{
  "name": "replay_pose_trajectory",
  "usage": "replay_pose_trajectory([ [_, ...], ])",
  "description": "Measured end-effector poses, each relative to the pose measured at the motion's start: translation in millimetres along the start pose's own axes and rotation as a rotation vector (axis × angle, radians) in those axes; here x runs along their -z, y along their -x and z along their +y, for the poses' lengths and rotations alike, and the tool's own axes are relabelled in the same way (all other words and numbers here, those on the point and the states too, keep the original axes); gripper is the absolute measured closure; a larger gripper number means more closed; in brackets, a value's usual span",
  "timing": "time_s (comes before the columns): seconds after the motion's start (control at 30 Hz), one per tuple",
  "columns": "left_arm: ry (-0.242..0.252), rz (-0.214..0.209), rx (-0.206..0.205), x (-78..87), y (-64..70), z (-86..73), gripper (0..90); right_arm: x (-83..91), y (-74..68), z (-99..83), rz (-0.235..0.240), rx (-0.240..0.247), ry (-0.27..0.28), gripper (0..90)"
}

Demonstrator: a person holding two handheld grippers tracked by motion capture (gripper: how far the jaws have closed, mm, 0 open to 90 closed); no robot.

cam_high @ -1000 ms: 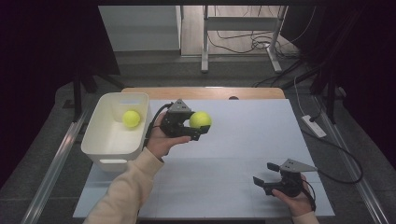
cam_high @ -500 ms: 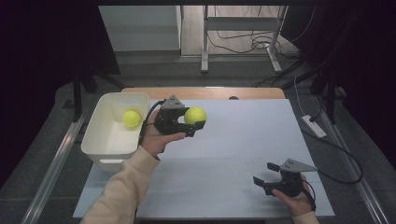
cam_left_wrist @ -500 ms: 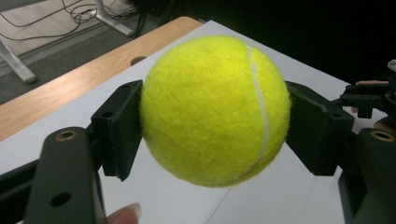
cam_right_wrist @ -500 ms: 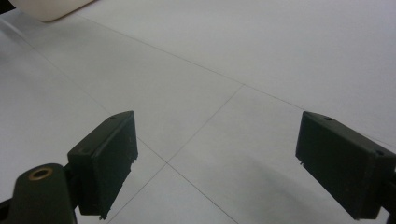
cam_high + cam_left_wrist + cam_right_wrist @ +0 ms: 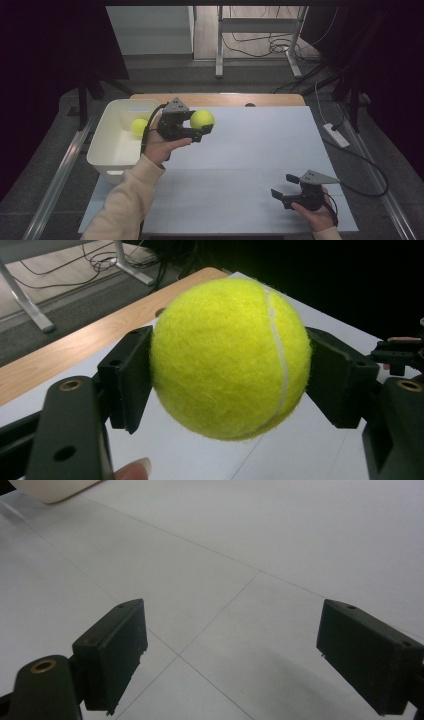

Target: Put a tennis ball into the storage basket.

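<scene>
yellow tennis ball (image 5: 202, 118) in left gripper (image 5: 196, 125), carried closer to white bin (image 5: 107, 145)

A white power strip (image 5: 335, 135) lies right of the table; cables (image 5: 260, 44) tangle on the floor beyond.

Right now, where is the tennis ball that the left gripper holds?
In the high view, the tennis ball sits in the left gripper, above the table, just right of the white bin.

High view overhead, facing forward-down; claw views close, all sharing the white table (image 5: 260, 150).
</scene>
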State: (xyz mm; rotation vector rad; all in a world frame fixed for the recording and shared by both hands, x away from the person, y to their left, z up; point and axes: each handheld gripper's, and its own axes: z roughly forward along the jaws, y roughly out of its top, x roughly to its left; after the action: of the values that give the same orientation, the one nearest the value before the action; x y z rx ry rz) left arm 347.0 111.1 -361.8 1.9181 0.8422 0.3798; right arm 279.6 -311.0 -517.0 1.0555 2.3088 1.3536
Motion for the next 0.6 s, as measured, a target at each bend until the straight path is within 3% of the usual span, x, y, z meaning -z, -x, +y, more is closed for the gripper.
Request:
replay_pose_trajectory([
  [0.6,0.020,0.029,0.017,12.1,-9.9,0.6,27.1,0.1,-0.1,0.0,0.000,0.000,0.000,12.6],
])
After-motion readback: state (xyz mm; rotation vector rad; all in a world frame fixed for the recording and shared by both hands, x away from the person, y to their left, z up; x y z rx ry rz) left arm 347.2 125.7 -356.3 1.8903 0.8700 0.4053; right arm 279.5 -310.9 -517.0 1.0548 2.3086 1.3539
